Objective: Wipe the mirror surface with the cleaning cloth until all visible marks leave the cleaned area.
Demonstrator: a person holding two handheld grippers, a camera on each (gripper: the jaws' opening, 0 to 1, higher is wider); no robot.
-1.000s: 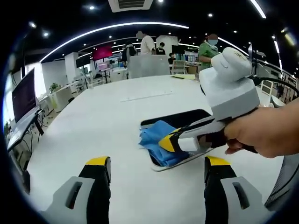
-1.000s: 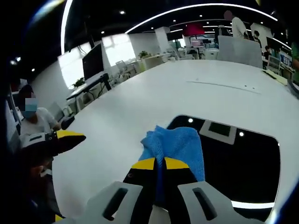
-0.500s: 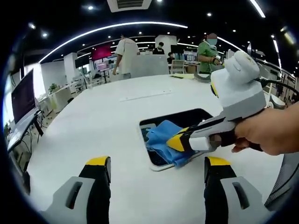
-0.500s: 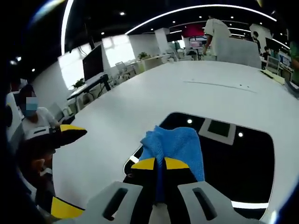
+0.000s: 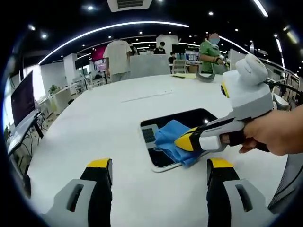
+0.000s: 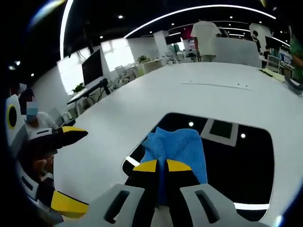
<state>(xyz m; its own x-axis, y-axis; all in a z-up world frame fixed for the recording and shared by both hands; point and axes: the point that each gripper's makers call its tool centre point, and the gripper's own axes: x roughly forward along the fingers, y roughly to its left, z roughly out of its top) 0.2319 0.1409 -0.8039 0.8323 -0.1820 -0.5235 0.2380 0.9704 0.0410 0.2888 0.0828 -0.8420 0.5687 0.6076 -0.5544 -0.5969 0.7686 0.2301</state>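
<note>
A white worktop (image 5: 94, 123) carries the dark mirror (image 6: 236, 156), lying flat with its long axis running away to the right of the right tongs (image 6: 161, 166). These pinch the blue cleaning cloth (image 6: 182, 151) onto its near-left corner. The left tongs (image 5: 154, 172) hover wide apart, holding nothing, farther off.

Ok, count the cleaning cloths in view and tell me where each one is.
1. The blue cleaning cloth is pinched in the right gripper, lying on the mirror near its corner. The left gripper is open and holds none.
</note>
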